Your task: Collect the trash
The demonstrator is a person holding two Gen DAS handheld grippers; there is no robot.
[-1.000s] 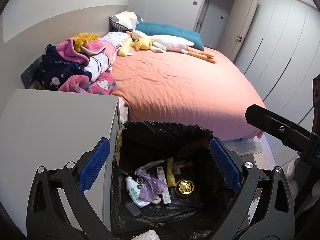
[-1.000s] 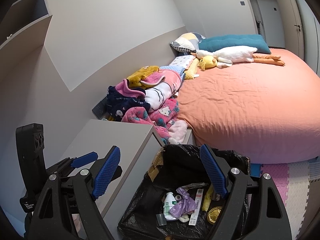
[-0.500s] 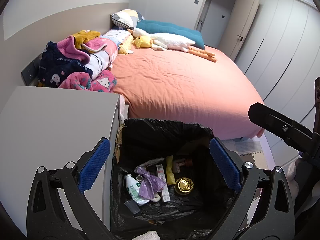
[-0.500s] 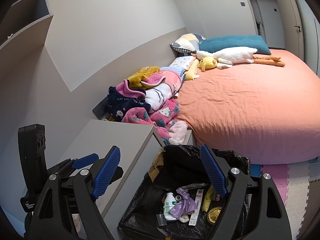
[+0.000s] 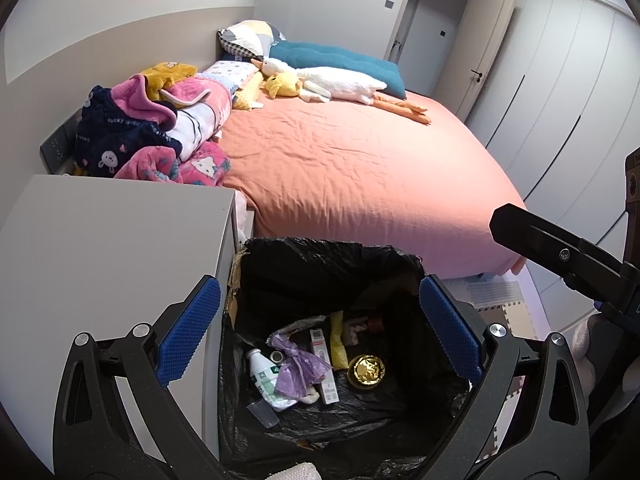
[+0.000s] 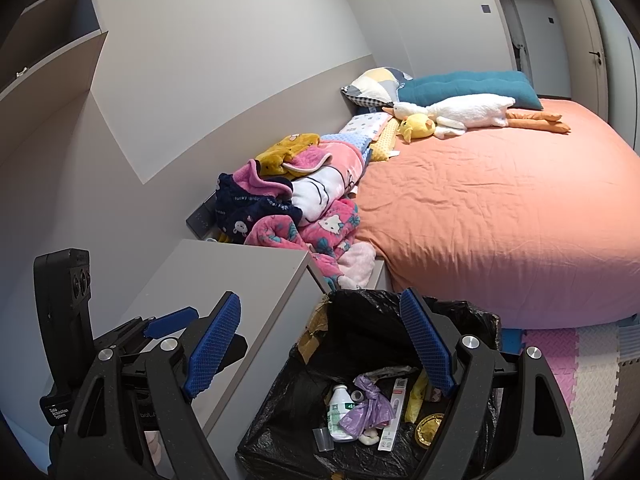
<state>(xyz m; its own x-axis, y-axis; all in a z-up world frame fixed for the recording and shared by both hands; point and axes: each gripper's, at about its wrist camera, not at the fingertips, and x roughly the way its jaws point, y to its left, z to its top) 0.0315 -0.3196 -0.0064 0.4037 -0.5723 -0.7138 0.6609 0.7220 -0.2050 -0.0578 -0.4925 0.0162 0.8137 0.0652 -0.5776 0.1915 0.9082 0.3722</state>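
Note:
A bin lined with a black trash bag [image 5: 320, 256] stands between a grey nightstand and the bed; it also shows in the right wrist view [image 6: 472, 320]. Inside lie a white bottle [image 5: 264, 376], a purple plastic wad [image 5: 298, 372], a white box [image 5: 322, 360], a yellow wrapper [image 5: 338, 340], a gold lid [image 5: 366, 370] and a clear cup [image 5: 262, 412]. My left gripper [image 5: 318, 334] is open and empty above the bin. My right gripper [image 6: 320, 346] is open and empty above the bin's left rim. The left gripper [image 6: 168, 326] shows at the right wrist view's lower left.
A grey nightstand [image 5: 108, 240] stands left of the bin. A bed with an orange sheet [image 5: 360, 168] lies behind it, with piled pink and navy clothes [image 5: 160, 132], pillows and a goose plush [image 5: 340, 84]. Foam floor mats [image 6: 576, 364] lie to the right. Wardrobe doors [image 5: 560, 80] line the right wall.
The left wrist view has shifted slightly, the bin sitting a little lower and nearer. Both grippers stay open and empty. The trash in the bag has not moved.

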